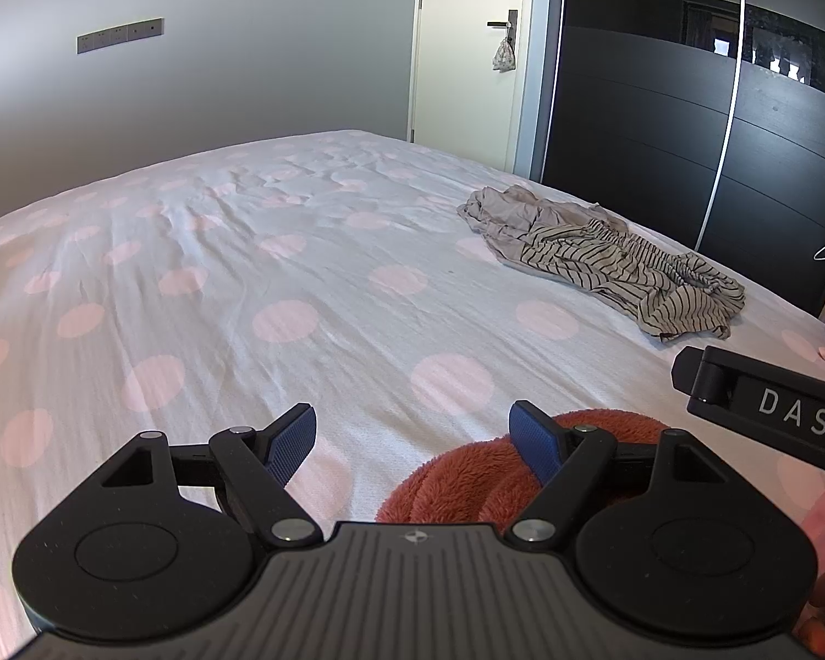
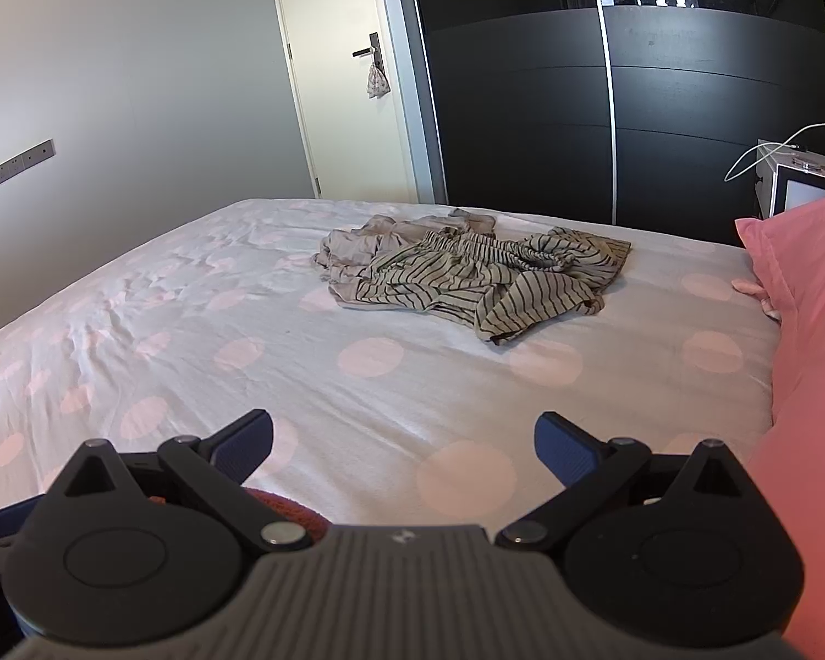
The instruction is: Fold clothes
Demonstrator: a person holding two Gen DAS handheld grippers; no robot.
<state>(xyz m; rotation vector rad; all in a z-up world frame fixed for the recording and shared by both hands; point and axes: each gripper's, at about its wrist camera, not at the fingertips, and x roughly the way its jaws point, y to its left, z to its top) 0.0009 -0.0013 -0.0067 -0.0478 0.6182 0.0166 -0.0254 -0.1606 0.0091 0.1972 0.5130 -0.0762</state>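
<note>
A crumpled pile of beige and black-striped clothes [image 1: 605,258] [image 2: 473,269] lies on the far right of the bed. A fluffy rust-red garment [image 1: 467,473] sits bunched right under my left gripper [image 1: 412,440], which is open with its blue pads wide apart; the right pad rests against the fleece. A sliver of the same red garment [image 2: 291,509] shows beneath my right gripper [image 2: 404,448], also open and holding nothing. The right gripper's black body marked "DAS" [image 1: 781,412] enters the left wrist view from the right.
The bed sheet [image 1: 302,275] is white with pink dots, wrinkled toward the far side. A pink pillow [image 2: 808,330] lies at the right edge. Behind stand a dark sliding wardrobe [image 2: 605,110], a white door [image 2: 335,82] and a bedside unit with cables [image 2: 797,176].
</note>
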